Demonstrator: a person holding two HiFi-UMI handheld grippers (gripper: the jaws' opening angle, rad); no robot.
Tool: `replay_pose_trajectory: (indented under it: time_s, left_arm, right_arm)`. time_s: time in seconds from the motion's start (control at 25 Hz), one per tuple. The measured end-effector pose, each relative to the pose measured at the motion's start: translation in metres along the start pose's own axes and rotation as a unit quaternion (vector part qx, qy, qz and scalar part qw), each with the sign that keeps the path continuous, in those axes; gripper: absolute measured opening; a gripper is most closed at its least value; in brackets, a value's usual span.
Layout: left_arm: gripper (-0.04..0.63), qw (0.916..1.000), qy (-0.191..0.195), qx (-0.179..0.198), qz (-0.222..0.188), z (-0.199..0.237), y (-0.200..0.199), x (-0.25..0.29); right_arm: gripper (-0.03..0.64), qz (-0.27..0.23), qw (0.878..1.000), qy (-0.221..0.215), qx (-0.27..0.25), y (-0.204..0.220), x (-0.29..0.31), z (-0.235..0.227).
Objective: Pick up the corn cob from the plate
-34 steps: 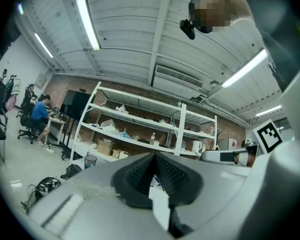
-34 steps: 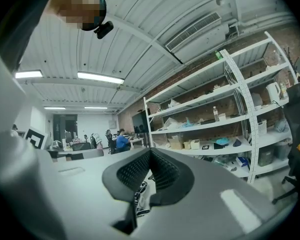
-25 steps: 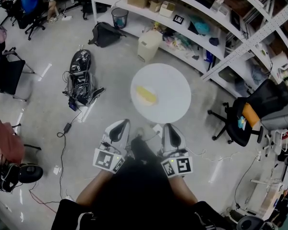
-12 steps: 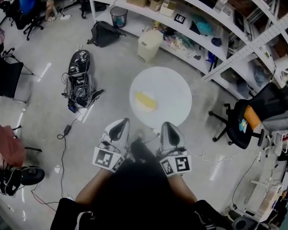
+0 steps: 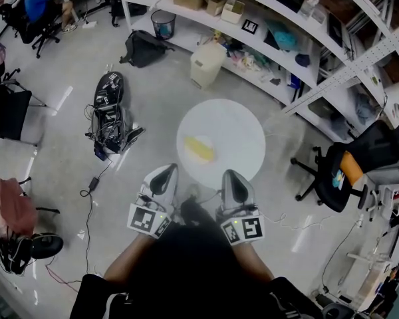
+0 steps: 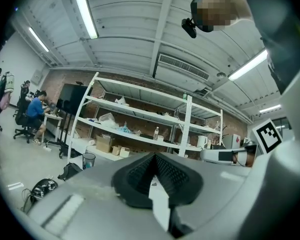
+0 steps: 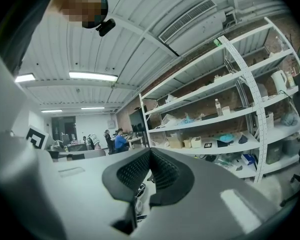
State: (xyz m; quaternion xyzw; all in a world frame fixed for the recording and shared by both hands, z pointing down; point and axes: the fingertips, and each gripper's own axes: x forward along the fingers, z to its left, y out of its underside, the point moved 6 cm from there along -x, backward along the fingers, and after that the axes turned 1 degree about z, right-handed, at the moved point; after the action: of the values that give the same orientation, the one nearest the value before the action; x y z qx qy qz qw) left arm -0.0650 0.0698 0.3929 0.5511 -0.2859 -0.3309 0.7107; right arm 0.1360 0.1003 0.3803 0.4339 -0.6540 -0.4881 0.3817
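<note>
Hovering just short of the round table [image 5: 243,128] bearing the corn cob [image 5: 199,149], with left gripper [image 5: 166,170] and right gripper [image 5: 231,174] clenched empty.

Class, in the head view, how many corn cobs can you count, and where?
1. The corn cob lies on the round white table, left of its middle. The cluttered shelves could hide others.

left gripper [image 5: 166,173], right gripper [image 5: 231,176], closer to table [image 5: 243,135]
</note>
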Motion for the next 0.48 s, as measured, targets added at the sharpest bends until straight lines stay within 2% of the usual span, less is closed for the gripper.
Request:
replay_pose_trajectory:
  time_s: [0.48]
  left_arm:
    - [0.002,0.9999,-0.016,0.001,0.001,0.013,-0.003,0.048]
  right_arm:
    - [0.008,0.001,1.0,-0.014,0.01,-0.004,0.033,-0.034]
